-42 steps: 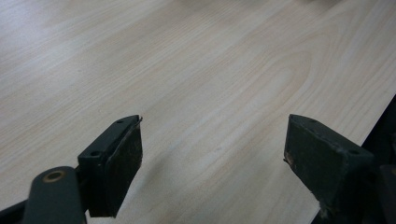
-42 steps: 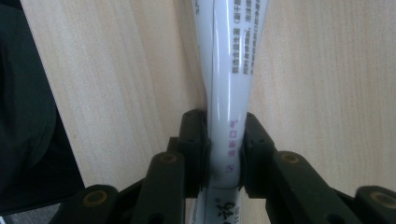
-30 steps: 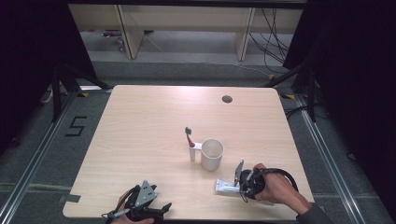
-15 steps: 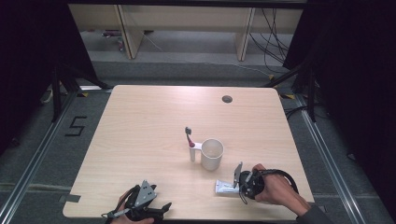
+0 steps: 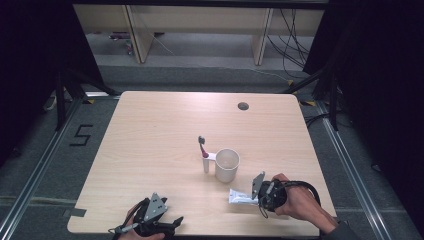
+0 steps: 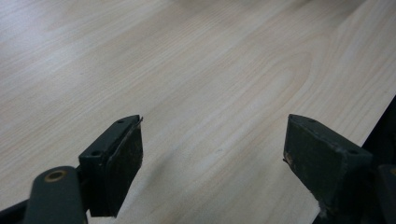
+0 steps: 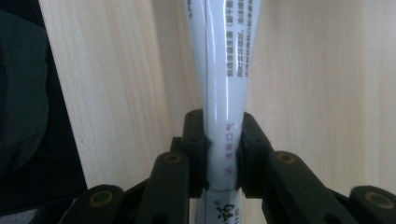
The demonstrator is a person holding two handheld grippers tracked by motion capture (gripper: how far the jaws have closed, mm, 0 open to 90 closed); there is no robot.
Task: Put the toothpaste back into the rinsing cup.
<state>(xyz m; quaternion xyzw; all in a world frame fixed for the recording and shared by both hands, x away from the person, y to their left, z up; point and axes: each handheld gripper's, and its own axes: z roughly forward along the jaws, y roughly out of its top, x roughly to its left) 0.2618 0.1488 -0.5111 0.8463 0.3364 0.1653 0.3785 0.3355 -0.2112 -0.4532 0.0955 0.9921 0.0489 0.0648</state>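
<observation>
The right hand-held gripper [image 5: 261,199] sits near the front right of the worktop [image 5: 160,130], held by the person's right hand [image 5: 295,202]. Its 2 jaws are clamped on a white toothpaste tube [image 5: 242,197], which lies flat on the wood just in front of the white cup [image 5: 227,165]. In the right gripper view the right hand-held gripper [image 7: 223,154] pinches the toothpaste tube [image 7: 224,79] across its narrow width — the tube runs straight away from the camera, printed text along its length, with the pale wood of the worktop [image 7: 327,84] on both sides.

The cup stands upright near the middle of the worktop. Just to its left a small white holder [image 5: 206,163] carries a toothbrush [image 5: 202,146] with a red handle, head upward.

The left hand-held gripper [image 5: 167,222] rests at the front left edge, well apart from the cup and tube. In the left gripper view the left hand-held gripper [image 6: 212,163] has its 2 black jaws spread wide with bare wood [image 6: 187,70] between them — nothing is held.

A small round dark grommet [image 5: 243,106] is set in the worktop near the far edge.
</observation>
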